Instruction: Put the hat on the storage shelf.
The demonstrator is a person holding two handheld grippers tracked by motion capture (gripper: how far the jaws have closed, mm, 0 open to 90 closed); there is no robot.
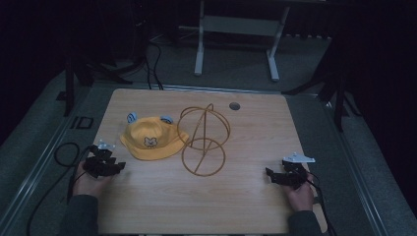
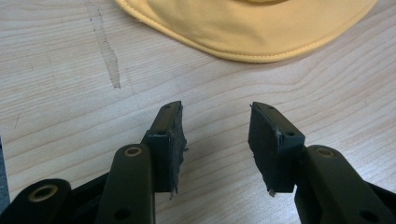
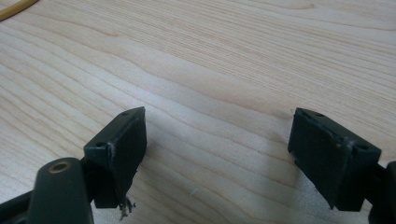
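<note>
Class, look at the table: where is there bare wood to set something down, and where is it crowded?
Bare wood runs along the near edge between the left tool and the right tool, and on the right side beyond the wire stand. The left-centre is crowded: the yellow hat sits close beside the stand.

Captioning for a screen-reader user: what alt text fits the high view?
A yellow hat lies beside a gold wire stand on a wooden table. The person's hands hold an open left gripper and right gripper near the table's sides, both apart from the objects.
</note>
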